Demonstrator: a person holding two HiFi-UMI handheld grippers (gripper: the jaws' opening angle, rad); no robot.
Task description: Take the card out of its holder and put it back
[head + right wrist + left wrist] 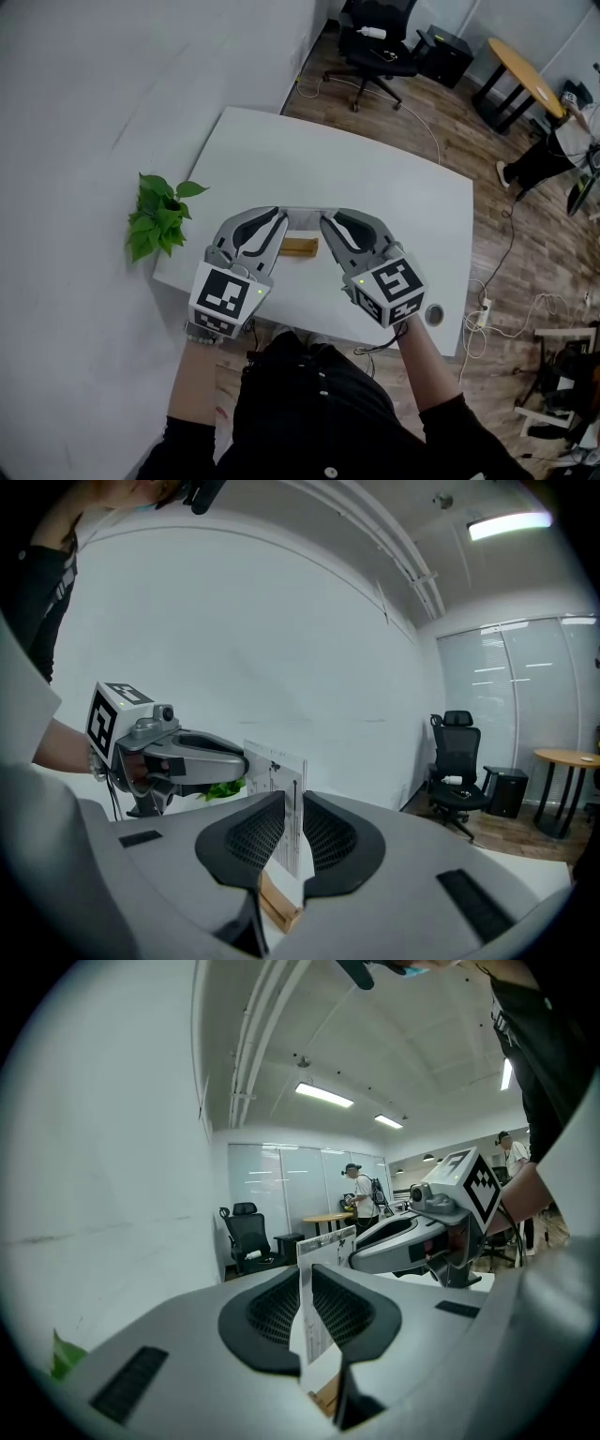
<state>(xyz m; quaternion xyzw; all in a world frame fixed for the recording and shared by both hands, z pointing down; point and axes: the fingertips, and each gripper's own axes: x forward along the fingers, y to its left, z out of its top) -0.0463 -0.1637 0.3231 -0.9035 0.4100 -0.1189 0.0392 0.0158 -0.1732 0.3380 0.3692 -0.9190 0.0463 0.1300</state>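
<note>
We find no word, brand or number that we can read. The card (274, 771) carries dark print in thin lines, but it is too small and blurred for us to make out. The only other signs are black-and-white square markers. One set stands left of the card on the cube (225, 295) of the left gripper (279, 218), another right of the card on the cube (394, 286) of the right gripper (328, 223).
</note>
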